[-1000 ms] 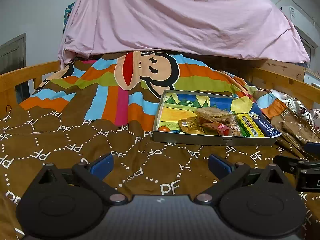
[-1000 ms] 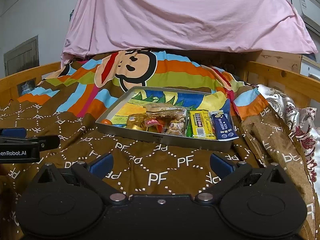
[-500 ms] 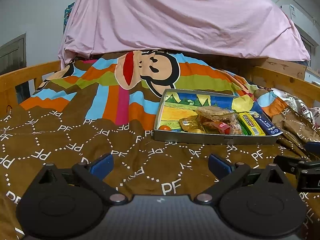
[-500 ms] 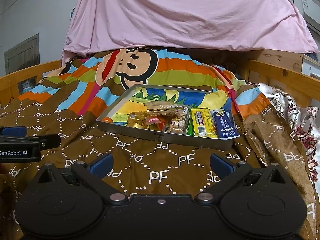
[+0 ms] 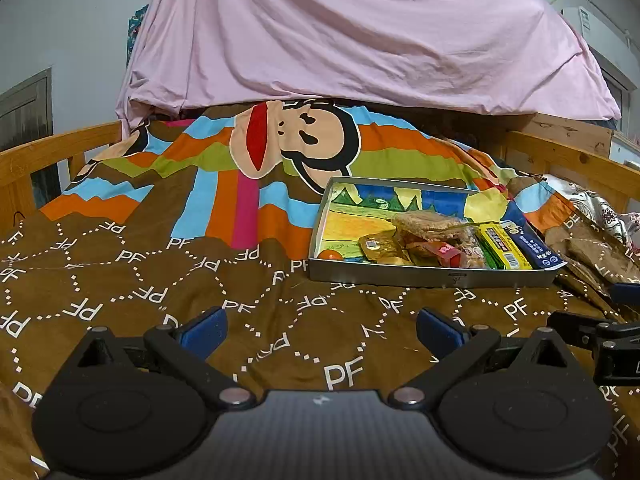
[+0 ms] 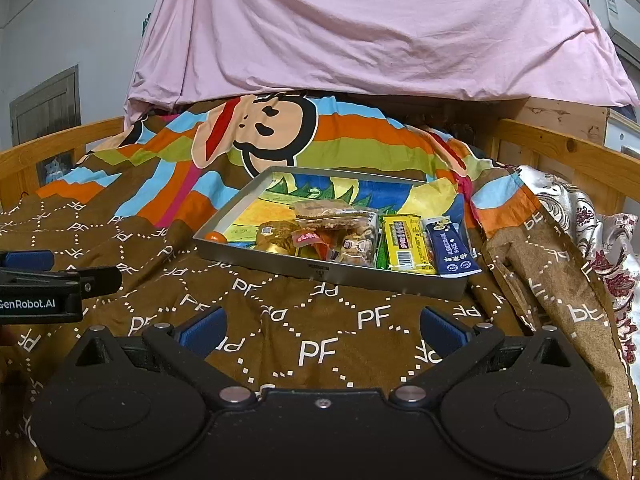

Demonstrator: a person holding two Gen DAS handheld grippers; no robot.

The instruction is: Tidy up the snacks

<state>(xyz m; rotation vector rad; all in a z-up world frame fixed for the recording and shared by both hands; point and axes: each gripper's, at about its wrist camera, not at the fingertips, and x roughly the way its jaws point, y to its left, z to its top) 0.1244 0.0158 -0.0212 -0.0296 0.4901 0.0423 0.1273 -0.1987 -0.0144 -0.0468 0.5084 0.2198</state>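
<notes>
We hold both grippers low over the brown quilt (image 5: 132, 280), short of the tray (image 6: 320, 270) and touching nothing. Our left gripper (image 5: 318, 330) has its blue-padded fingers (image 5: 200, 330) spread wide apart, with only quilt between them; the tray lies ahead and to the right of it, well apart. Our right gripper (image 6: 320, 330) is likewise spread wide and empty — the tray sits almost straight ahead of it, near but clear of the fingertips.

The snacks all lie in the tray's near half, crowded toward its right end: an orange sweet (image 6: 216, 236) alone in the near left corner, then a gold packet (image 6: 276, 236), a red wrapper (image 6: 308, 238), a clear bag (image 6: 340, 226) of brown pieces, a yellow bar (image 6: 404, 244) and a blue bar (image 6: 450, 252) whose end overhangs the near right rim. The tray's far half shows only its painted bottom.

In the right view our left gripper shows at the left edge — level with the tray's near side.
</notes>
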